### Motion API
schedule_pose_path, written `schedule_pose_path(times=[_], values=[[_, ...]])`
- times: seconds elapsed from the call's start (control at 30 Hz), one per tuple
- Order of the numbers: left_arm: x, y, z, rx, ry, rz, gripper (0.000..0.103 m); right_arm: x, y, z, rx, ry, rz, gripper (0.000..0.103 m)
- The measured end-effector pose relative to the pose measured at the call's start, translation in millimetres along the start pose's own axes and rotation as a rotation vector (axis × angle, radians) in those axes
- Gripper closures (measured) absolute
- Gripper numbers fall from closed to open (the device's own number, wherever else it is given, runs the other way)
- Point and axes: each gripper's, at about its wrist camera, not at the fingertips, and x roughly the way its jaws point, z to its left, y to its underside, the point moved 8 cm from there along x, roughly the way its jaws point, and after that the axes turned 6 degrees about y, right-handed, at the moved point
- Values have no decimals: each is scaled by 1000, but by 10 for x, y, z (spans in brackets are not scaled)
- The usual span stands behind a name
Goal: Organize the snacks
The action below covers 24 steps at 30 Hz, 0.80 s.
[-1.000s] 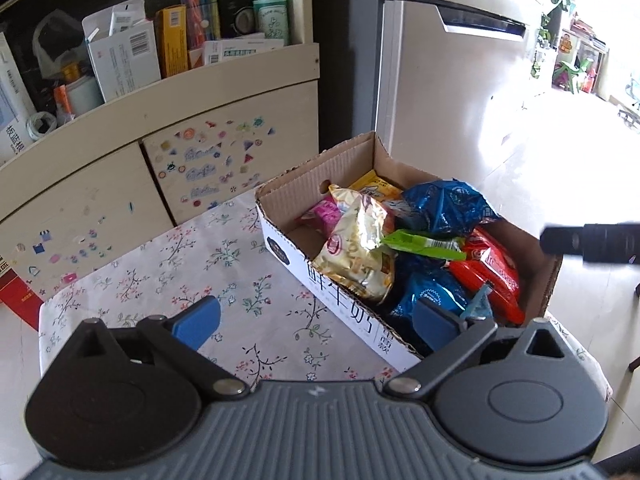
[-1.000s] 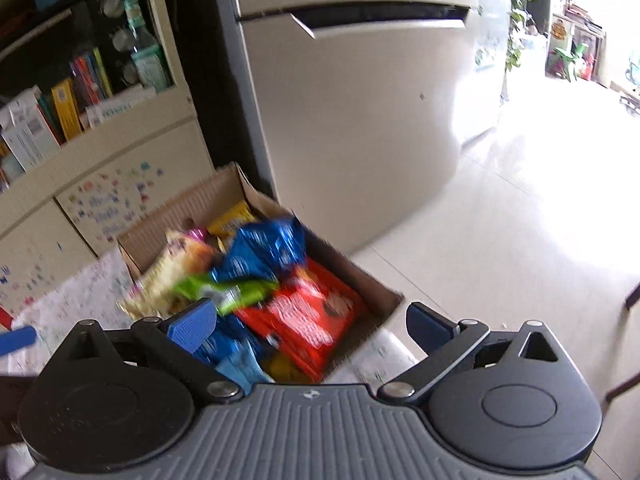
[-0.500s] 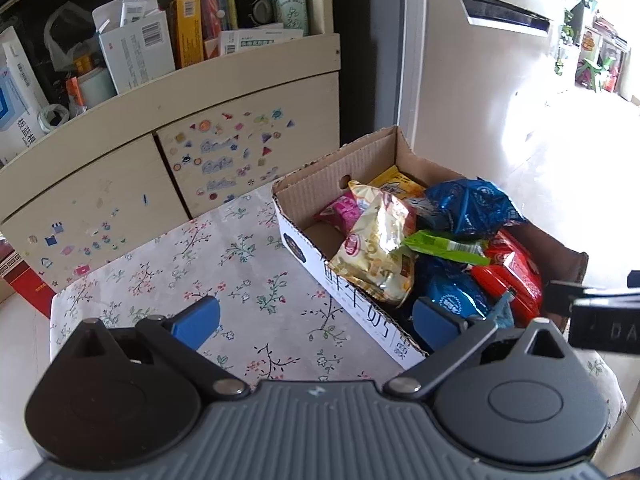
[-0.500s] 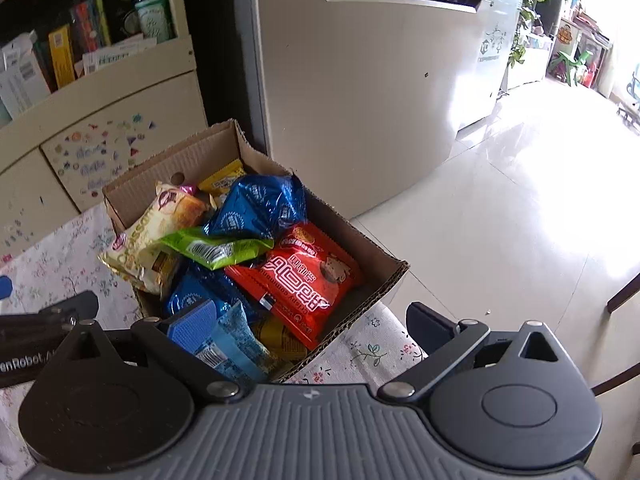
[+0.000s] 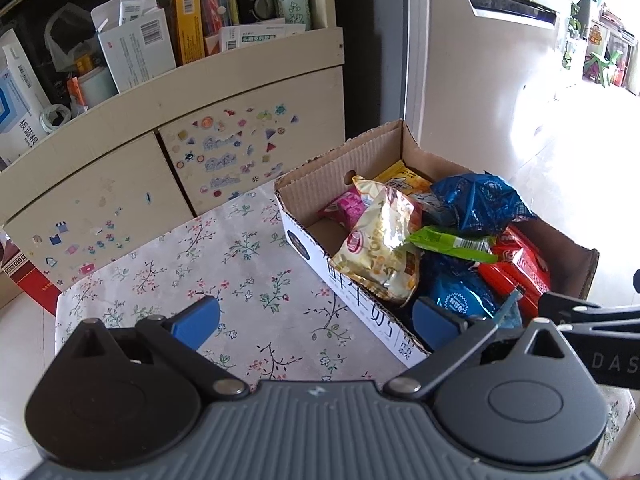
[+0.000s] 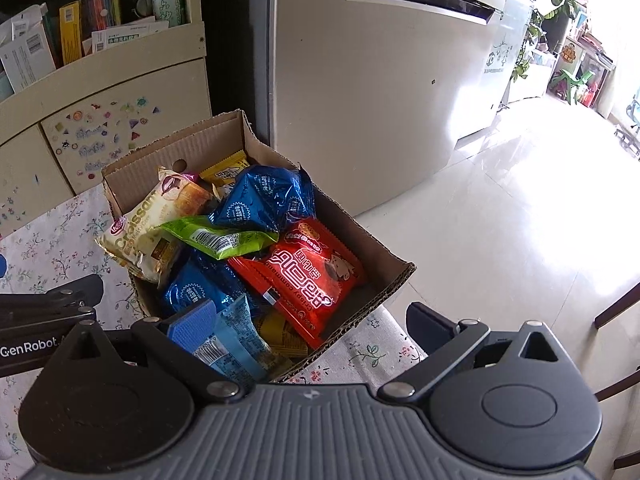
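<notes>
While both stand spread and empty, the left gripper (image 5: 316,320) hovers over the floral tablecloth (image 5: 240,272) with the cardboard box (image 5: 348,168) of snacks ahead to its right; the right gripper (image 6: 308,326) straddles that box's near corner, red packet (image 6: 308,276) just ahead.

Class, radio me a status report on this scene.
Both tools open, empty: left tool, right tool. Snacks heaped in cardboard box. Nothing blocking.

Cream cabinet (image 5: 120,184), sticker-dotted doors, cluttered shelf (image 5: 160,48) above: upper left. Beige refrigerator (image 6: 380,92), centre. Glossy tiled floor (image 6: 500,220), sunlit, right. Potted plant (image 6: 560,4), upper right.
</notes>
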Motion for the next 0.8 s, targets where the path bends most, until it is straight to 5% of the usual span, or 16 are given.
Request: schedule_pose_path(times=[0.8], values=[[-34,2,30,19,-22,-12,2,-6,-15,42,-40,22,-23,0]])
